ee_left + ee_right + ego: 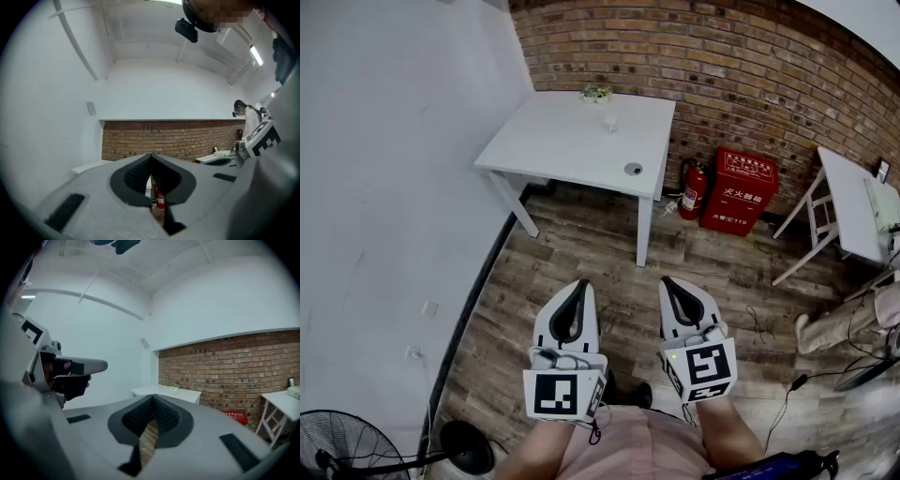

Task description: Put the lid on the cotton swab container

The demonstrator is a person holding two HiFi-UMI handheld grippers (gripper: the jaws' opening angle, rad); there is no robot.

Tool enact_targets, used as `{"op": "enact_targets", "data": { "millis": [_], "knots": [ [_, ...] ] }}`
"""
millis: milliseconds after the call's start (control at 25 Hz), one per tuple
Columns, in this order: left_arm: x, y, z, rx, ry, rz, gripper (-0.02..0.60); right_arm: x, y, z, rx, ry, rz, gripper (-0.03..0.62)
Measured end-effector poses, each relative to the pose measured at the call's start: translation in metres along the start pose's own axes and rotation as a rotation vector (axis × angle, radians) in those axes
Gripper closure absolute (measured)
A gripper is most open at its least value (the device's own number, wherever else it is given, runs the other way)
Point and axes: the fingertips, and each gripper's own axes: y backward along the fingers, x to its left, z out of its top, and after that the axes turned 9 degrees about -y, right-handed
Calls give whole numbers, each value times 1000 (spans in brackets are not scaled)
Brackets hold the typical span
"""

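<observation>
- Left gripper (pixel 580 284): white tapered shell, black ribbed lining inside the jaws; at its rear, left marker cube (pixel 560 394) with black-and-white squares.
- Right gripper (pixel 667 280): same white shell and black lining; green light (pixel 673 357) beside right marker cube (pixel 705 366).
- Thin grey cables (pixel 558 356) behind the left shell.
- Pink garment (pixel 628 441) behind the cubes.

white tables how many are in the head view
2. One white table stands by the brick wall straight ahead; the other table stands at the right edge, past the red cabinet. Others may be out of frame.
</observation>
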Motion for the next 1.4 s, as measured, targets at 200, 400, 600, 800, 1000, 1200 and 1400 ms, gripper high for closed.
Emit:
{"op": "enact_targets", "data": {
  "millis": [200, 400, 600, 800, 1000, 1200, 1400],
  "knots": [
    [-4, 2, -1, 3, -3, 1, 577, 0, 3, 0, -1, 10, 8, 589],
    [-2, 1, -1, 3, -7, 12, 577, 0, 2, 2, -10, 10, 5, 589],
    [1, 4, -2, -4, 3, 70, 413, -6, 4, 0, -18, -18, 21, 397],
    [-2, 3, -3, 1, 21, 83, 396, -9, 6, -2, -8, 17, 20, 405],
    [-2, 0, -11, 20, 27, 91, 396, -15, 0, -5, 3, 13, 27, 413],
    [14, -10, -31, 57, 38, 102, 400, -17, -24, -18, 30, 0, 31, 413],
    [40, -37, -56, 84, 56, 108, 403, -25, -64, -28, 57, -7, 13, 414]
  ]
}}
